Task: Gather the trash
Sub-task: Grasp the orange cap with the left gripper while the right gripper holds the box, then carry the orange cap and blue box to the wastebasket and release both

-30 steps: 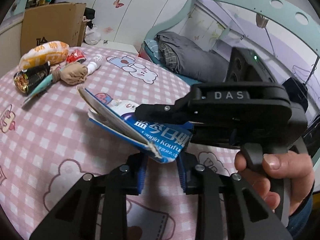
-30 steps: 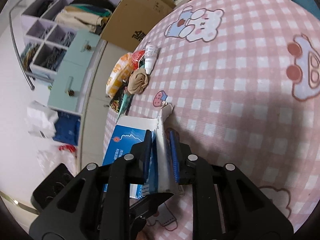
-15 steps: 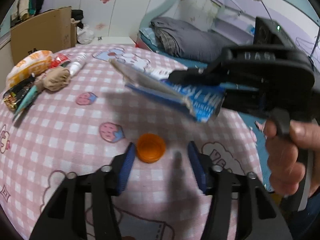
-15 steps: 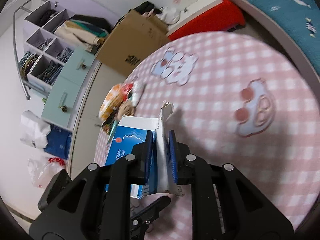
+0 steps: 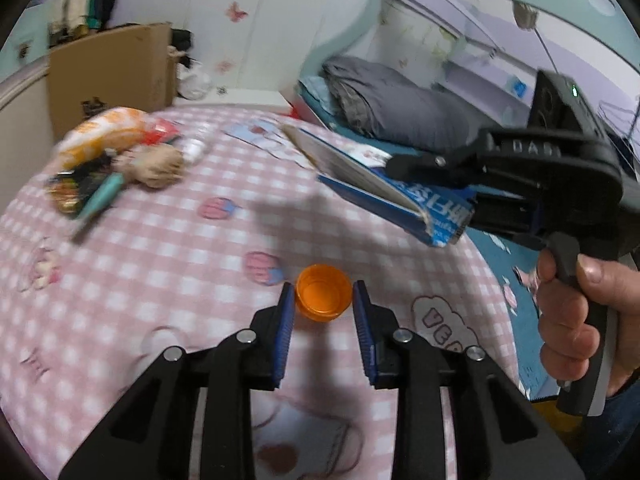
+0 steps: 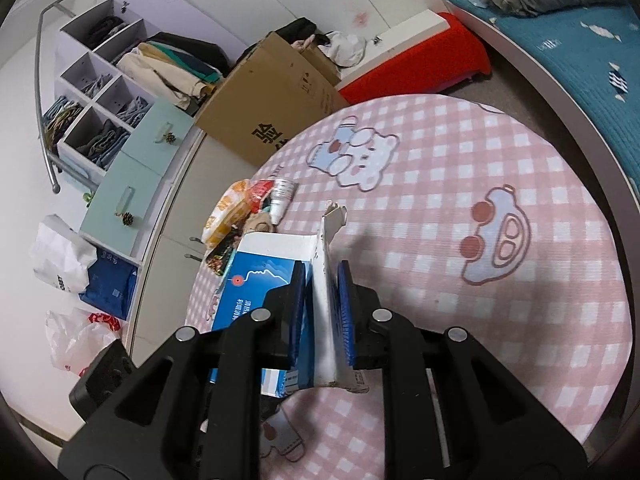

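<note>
An orange bottle cap (image 5: 323, 298) lies open side up on the pink checked tablecloth (image 5: 160, 248). My left gripper (image 5: 322, 300) is open with its blue pads on either side of the cap. My right gripper (image 6: 322, 280) is shut on a flattened blue and white box (image 6: 256, 280) and holds it above the table; it shows in the left wrist view (image 5: 376, 184) at the right. A pile of trash lies at the far left: an orange snack bag (image 5: 104, 136), a dark wrapper (image 5: 76, 192), a tan wad (image 5: 156, 164) and a small white bottle (image 6: 282, 196).
A cardboard box (image 6: 272, 108) stands beyond the table's far edge by a cabinet with shelves (image 6: 100, 120). A bed with a grey blanket (image 5: 400, 104) lies to the right. Plastic bags (image 6: 72, 336) sit on the floor at the left.
My left gripper has moved forward and narrowed around the orange cap. My right gripper has lifted the box higher and further right, away from the cap.
</note>
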A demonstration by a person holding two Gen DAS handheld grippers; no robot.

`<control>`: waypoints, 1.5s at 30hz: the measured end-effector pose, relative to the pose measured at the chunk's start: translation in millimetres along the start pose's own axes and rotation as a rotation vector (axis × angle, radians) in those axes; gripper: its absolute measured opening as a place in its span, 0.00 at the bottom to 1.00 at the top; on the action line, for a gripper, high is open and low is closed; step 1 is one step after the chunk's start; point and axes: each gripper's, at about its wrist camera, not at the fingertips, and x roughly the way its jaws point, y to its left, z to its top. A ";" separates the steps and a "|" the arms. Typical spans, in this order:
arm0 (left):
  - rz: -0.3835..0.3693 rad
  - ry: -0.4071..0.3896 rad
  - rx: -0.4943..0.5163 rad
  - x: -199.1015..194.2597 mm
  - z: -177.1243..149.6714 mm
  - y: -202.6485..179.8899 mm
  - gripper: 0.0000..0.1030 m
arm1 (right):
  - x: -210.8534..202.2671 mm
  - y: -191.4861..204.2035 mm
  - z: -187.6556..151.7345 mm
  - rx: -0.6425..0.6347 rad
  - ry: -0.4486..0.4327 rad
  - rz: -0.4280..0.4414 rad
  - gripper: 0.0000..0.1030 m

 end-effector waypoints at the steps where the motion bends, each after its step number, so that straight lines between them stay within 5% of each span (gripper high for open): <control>1: 0.019 -0.021 -0.018 -10.9 -1.2 6.3 0.28 | 0.8 5.7 -0.9 -0.008 0.000 0.001 0.16; 15: 0.282 -0.224 -0.241 -155.0 -45.6 109.0 0.28 | 45.9 122.7 -40.6 -0.239 0.087 0.073 0.16; 27: 0.513 -0.304 -0.524 -268.7 -150.9 219.5 0.28 | 130.5 244.6 -132.8 -0.460 0.280 0.170 0.15; 37: 0.559 -0.318 -0.650 -294.2 -205.4 272.3 0.28 | 174.3 298.3 -183.7 -0.537 0.365 0.206 0.15; 45: 0.567 -0.218 -0.753 -261.5 -249.2 325.0 0.28 | 227.8 334.4 -244.7 -0.644 0.459 0.140 0.15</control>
